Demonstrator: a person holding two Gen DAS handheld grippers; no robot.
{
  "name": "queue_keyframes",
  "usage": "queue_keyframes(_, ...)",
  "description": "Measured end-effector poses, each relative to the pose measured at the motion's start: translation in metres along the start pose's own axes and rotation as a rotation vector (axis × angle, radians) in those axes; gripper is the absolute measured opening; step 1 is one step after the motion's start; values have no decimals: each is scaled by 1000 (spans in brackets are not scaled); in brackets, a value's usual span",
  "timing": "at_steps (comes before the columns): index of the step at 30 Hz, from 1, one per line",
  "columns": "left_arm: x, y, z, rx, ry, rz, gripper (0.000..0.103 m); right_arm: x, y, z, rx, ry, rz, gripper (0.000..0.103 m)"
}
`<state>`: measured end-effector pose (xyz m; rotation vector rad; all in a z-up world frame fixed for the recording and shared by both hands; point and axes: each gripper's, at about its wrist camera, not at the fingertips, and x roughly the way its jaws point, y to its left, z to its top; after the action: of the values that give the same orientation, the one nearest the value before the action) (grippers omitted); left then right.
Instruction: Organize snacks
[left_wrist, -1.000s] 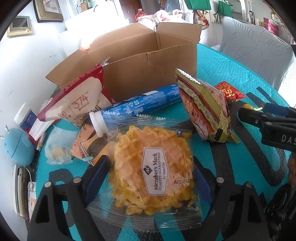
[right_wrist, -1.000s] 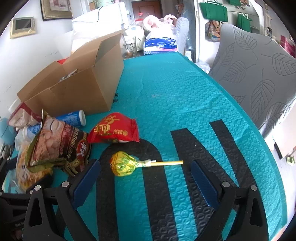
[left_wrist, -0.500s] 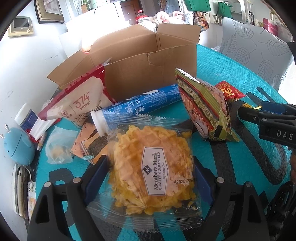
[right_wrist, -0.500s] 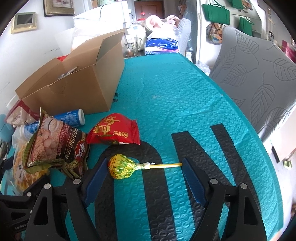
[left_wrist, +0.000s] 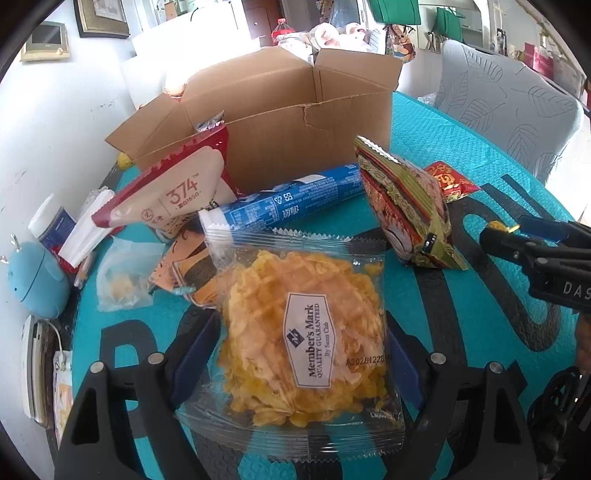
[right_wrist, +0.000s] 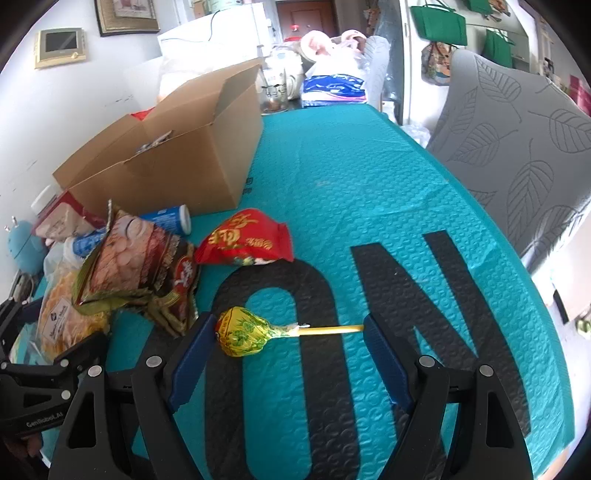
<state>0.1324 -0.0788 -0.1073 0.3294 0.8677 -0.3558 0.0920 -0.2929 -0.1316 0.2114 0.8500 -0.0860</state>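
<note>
Your left gripper (left_wrist: 299, 354) clamps the clear cornflake packet (left_wrist: 303, 332) at lower centre, while your right gripper (right_wrist: 288, 343) has just been closing and now pinches the yellow lollipop (right_wrist: 243, 330) end to end on the teal mat (right_wrist: 351, 177).

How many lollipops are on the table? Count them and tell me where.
1. The lollipop lies on the teal table cover, between the right gripper's pads, whose jaws have just been closing on it. Others may be hidden inside the cardboard box.
</note>
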Motion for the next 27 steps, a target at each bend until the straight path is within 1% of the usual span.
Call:
queue_keyframes(3, -8, 3, -2, -17, -3, -20, 85, -4, 6, -4, -14, 0, 25, 82)
queue_keyframes(7, -18, 5, -3, -9, -27, 2, 85, -9, 15, -8, -31, 10, 72, 82)
queue_keyframes(12, -31, 10, -3, -28, -47, -14, 85, -19, 26, -13, -56, 11, 104, 82)
queue_keyframes(16, -44, 10, -3, -23, -85, 3, 85, -29, 34, -17, -79, 10, 129, 82)
queue_keyframes(20, -53, 9, 1, -29, -109, -4, 85, -41, 45, -18, -108, -6, 142, 82)
queue_keyframes(24, -64, 15, 7, -52, -152, 3, 85, -48, 54, -12, -124, -38, 167, 82)
queue_keyframes(27, -73, 19, 12, -47, -184, 14, 85, -56, 61, -8, -141, -64, 180, 82)
